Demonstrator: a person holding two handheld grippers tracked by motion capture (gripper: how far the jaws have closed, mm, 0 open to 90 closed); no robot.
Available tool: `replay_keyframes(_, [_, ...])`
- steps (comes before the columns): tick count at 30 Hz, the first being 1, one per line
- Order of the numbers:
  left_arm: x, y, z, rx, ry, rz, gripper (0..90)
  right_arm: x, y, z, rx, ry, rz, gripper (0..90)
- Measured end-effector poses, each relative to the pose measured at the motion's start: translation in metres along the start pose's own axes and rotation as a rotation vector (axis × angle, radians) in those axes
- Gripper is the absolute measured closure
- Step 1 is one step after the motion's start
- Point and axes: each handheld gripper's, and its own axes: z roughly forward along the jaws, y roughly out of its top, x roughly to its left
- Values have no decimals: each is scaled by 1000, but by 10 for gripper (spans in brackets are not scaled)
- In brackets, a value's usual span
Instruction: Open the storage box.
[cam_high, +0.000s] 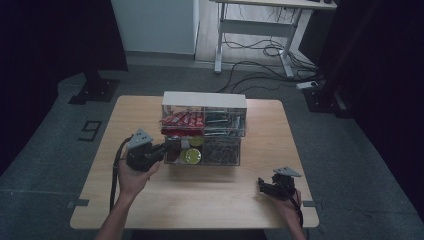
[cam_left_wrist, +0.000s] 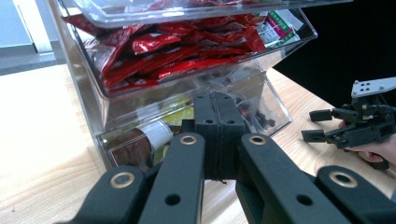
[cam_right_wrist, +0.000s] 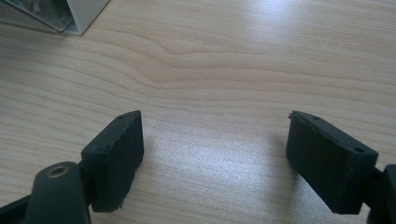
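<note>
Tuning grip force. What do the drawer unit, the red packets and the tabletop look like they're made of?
Drawer unit: clear rigid plastic, glossy; contents show through and edges catch glare.
Red packets: probably plastic or foil film, shiny and crinkled.
Tabletop: light wood or wood-look laminate, matte with a soft sheen; grain lines show, but solid or veneer can't be told.

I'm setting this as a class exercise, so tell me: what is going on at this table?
A person holds a gripper in each hand at a light wooden table. The left gripper, jaws pressed together with nothing visible between them, is up against the lower tier of a clear plastic two-tier organiser holding red sachets above and a brown bottle below. The right gripper rests open over bare wood, apart from the organiser.
</note>
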Motion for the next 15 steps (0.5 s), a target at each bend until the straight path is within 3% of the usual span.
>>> replay_keyframes(15, [-3, 14, 7, -8, -11, 11, 900, 0, 0, 0, 0, 0, 0, 193])
